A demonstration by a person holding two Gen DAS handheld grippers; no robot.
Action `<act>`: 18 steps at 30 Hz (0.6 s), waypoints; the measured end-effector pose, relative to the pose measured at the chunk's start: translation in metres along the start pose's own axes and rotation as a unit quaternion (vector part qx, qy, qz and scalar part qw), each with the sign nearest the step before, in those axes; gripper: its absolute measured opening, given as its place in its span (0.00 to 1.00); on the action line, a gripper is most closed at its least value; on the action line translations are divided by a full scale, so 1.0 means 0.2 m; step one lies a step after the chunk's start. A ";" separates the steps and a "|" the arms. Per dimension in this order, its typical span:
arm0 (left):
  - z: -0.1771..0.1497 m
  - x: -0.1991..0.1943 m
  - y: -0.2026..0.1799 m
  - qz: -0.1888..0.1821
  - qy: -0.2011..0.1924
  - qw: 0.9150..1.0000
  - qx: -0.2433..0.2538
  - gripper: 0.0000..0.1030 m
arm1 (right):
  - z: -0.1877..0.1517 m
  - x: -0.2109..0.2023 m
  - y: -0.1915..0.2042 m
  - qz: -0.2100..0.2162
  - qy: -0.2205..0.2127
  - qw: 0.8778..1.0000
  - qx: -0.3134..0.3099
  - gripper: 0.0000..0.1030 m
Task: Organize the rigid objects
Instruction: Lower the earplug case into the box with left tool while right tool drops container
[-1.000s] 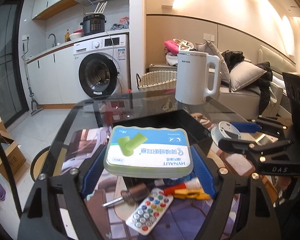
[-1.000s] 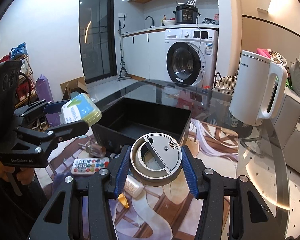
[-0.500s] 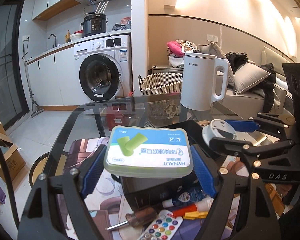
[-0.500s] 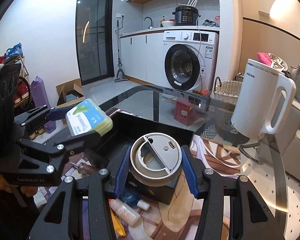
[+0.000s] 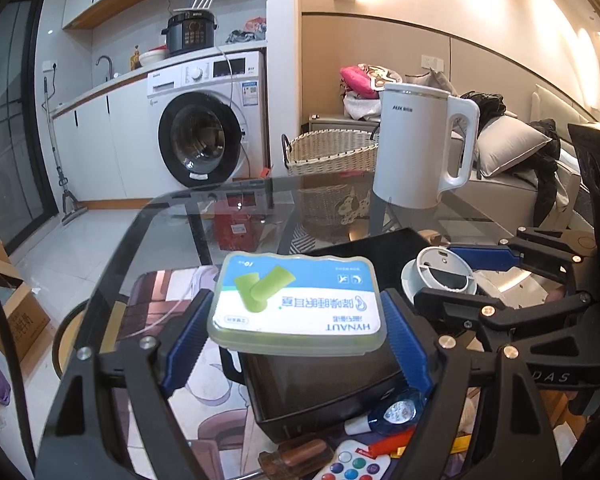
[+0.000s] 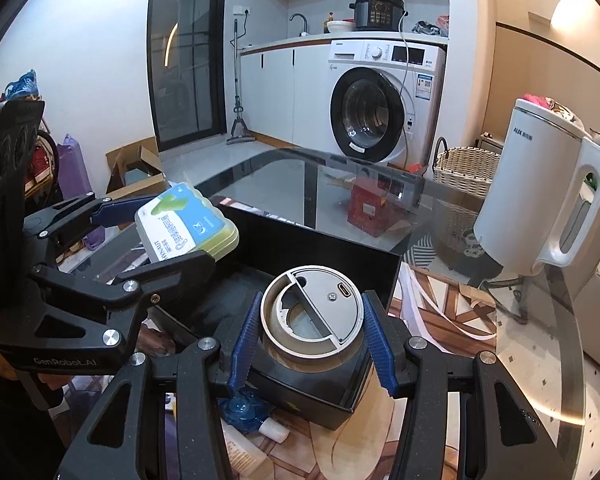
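My left gripper (image 5: pixel 296 332) is shut on a flat green earplug case (image 5: pixel 296 304) with a white and blue label, held level above the near wall of an open black box (image 5: pixel 332 392). My right gripper (image 6: pixel 310 340) is shut on a round grey device (image 6: pixel 312 316), which hangs over the same black box (image 6: pixel 324 256). In the left wrist view the right gripper (image 5: pixel 480 280) and its round grey device (image 5: pixel 440 276) sit to the right of the case. In the right wrist view the left gripper (image 6: pixel 152 236) carries the earplug case (image 6: pixel 186 220) at the box's left side.
A white kettle (image 5: pixel 420 144) stands on the glass table (image 5: pixel 172 216) behind the box. Near the box's front lie a small bottle with a blue cap (image 5: pixel 392 412), a remote with coloured buttons (image 5: pixel 352 464), a brown-handled tool (image 5: pixel 296 456) and a white tube (image 6: pixel 240 452).
Both grippers have moved forward with their loads, from above the loose items in front of the box to above the box itself. Neither grip has changed.
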State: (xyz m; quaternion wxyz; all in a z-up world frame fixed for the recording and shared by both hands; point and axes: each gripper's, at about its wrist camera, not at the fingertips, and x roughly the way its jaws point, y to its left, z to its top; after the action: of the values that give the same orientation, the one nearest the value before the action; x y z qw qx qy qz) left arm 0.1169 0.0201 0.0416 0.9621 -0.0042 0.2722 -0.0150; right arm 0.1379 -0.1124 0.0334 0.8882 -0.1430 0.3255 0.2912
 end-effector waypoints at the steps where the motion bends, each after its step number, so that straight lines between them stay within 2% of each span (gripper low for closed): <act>1: 0.00 0.01 0.00 0.002 0.001 1.000 0.001 0.80 | 0.00 0.01 0.00 -0.001 0.000 1.000 -0.002 0.49; 7: -0.04 0.06 0.02 0.005 0.016 1.000 0.001 0.80 | -0.01 0.05 -0.01 -0.002 0.011 1.000 -0.001 0.49; 15: -0.04 0.07 0.02 0.008 0.013 1.000 0.008 0.80 | -0.01 0.08 0.00 -0.005 0.015 1.000 -0.007 0.49; 18: -0.04 0.07 0.00 0.005 0.013 1.000 0.008 0.80 | -0.02 0.05 -0.01 -0.005 0.011 1.000 -0.004 0.52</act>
State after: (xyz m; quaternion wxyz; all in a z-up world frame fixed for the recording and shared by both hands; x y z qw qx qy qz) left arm 0.1240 0.0205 0.0268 0.9586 0.0053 0.2844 -0.0129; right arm 0.1431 -0.1108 0.0227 0.8854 -0.1517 0.3333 0.2863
